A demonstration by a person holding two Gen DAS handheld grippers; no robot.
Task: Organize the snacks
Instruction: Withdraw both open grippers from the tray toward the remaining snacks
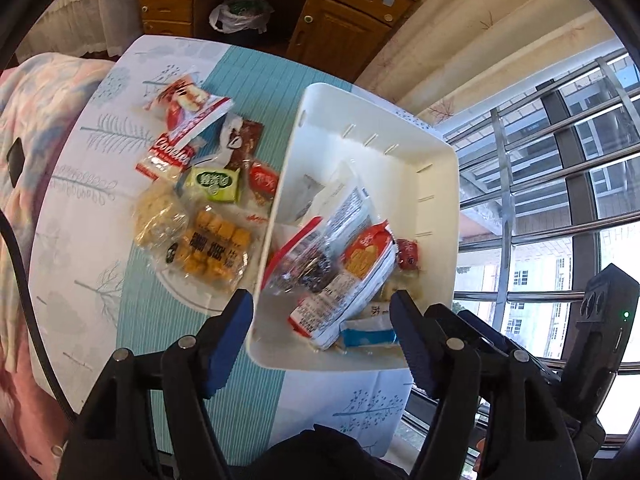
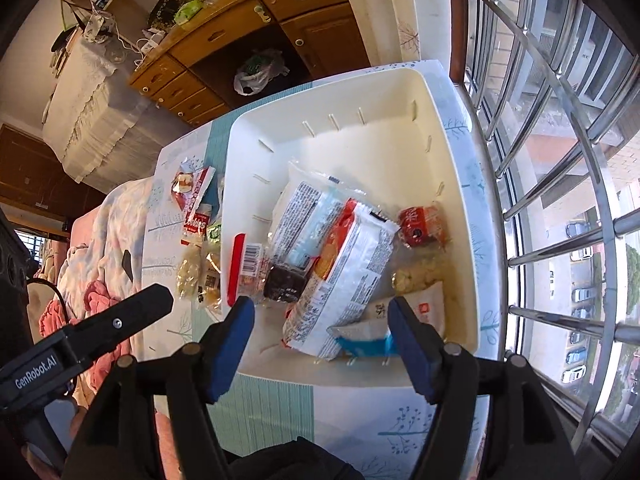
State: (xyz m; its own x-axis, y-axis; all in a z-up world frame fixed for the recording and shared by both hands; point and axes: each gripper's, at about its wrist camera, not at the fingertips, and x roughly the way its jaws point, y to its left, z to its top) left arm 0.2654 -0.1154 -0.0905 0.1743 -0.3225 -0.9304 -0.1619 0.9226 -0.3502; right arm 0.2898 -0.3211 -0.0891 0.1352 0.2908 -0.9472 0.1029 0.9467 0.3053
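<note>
A white plastic bin (image 1: pixel 436 184) (image 2: pixel 456 152) stands on the table and holds several snack packs, among them a long cracker pack (image 1: pixel 352 280) (image 2: pixel 344 276) and a small red pack (image 2: pixel 420 226). More snacks lie left of the bin: a bag of yellow cubes (image 1: pixel 212 248), a green pack (image 1: pixel 216 184), and a red cookies pack (image 1: pixel 172 156) (image 2: pixel 196 216). My left gripper (image 1: pixel 322 320) is open and empty above the bin's near edge. My right gripper (image 2: pixel 320 320) is open and empty over the bin's near side.
The table has a teal and white tree-print cloth (image 1: pixel 80 200). A wooden desk (image 1: pixel 328 16) with a plastic bag under it stands beyond. A barred window (image 2: pixel 560 200) runs along the right. A pink blanket (image 1: pixel 24 120) lies to the left.
</note>
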